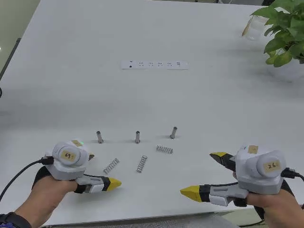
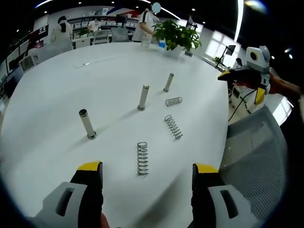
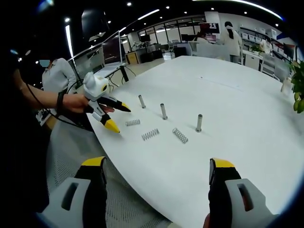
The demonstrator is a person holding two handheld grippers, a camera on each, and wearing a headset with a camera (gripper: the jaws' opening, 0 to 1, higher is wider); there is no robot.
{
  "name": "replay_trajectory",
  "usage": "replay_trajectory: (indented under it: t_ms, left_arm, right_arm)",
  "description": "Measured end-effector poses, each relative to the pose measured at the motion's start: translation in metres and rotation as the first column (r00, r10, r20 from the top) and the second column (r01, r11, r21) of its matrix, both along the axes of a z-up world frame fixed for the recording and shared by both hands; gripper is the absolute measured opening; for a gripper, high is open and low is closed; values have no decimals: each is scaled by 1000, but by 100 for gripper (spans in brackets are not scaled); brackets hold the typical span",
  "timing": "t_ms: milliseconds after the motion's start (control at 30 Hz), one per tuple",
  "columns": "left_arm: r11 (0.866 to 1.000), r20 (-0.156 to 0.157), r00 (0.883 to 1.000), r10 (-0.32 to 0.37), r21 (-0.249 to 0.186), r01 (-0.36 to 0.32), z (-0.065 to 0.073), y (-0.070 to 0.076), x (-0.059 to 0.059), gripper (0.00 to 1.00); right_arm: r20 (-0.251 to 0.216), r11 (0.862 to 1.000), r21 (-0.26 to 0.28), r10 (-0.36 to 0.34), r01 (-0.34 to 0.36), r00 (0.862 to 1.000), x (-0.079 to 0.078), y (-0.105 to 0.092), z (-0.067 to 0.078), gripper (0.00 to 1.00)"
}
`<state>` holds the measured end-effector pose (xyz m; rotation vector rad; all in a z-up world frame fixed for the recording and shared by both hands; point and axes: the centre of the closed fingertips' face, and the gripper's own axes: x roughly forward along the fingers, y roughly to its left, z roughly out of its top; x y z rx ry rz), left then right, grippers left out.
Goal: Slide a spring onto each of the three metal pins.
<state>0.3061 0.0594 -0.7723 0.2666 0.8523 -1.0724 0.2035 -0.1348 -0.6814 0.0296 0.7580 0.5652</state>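
Lying loose beside pins, three springs.

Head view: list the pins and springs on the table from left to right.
Left pin → left spring → middle pin → right spring → right pin. The middle spring lies just below the middle pin, so its place is unclear.

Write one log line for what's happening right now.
springs: three loose on table | pins: three upright, bare | left gripper: open | right gripper: open
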Motion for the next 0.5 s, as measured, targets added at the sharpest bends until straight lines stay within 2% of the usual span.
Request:
replay_trajectory:
  t_ms: [233, 500]
  left_arm:
    - [1000, 5, 1000, -1, 4, 1, -6, -2, 2, 64]
    - [1000, 10, 1000, -10, 15, 10, -11, -6, 2, 48]
  right_arm:
    - [-3, 1000, 1, -4, 4, 1000, -1, 0, -1, 88]
    - [-4, 1000, 5, -6, 6, 1000, -2, 0, -1, 87]
